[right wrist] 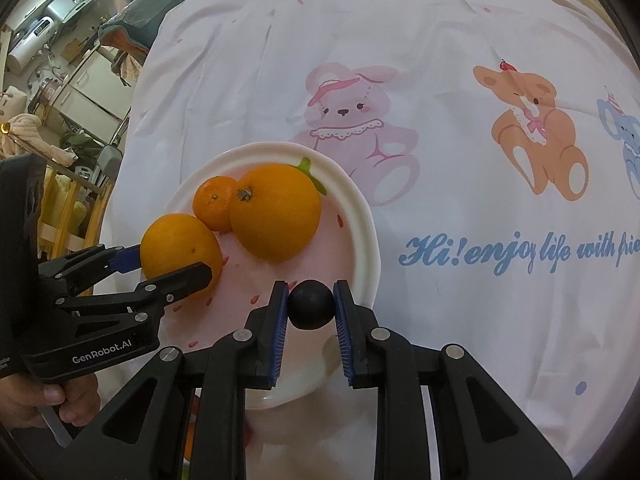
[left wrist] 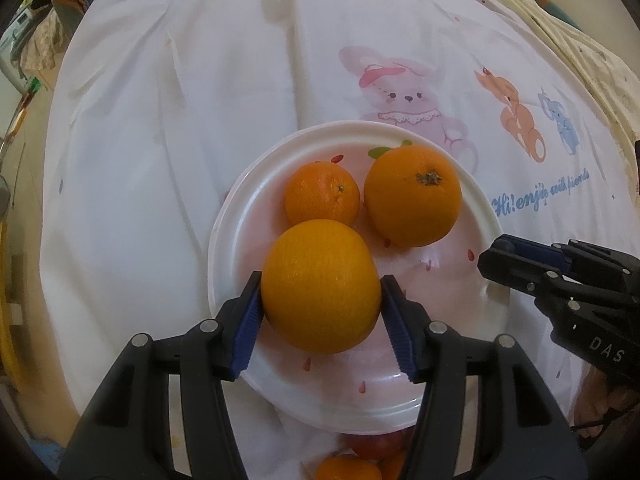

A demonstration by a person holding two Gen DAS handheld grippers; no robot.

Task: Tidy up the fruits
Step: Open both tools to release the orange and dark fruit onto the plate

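Fruit sorting, mid-placement: I hold my left gripper (left wrist: pixel 320 312) over the pink plate (left wrist: pixel 240 208), its blue pads touching both sides of a large orange (left wrist: pixel 320 286) that sits low over the plate beside 2 other oranges (left wrist: pixel 412 196). My right gripper (right wrist: pixel 311 307) is clamped on a small dark round fruit (right wrist: pixel 311 305) above the plate's near rim. I judge both fruits are being set down; next, each pair of jaws must part, then lift straight clear without nudging neighbours.
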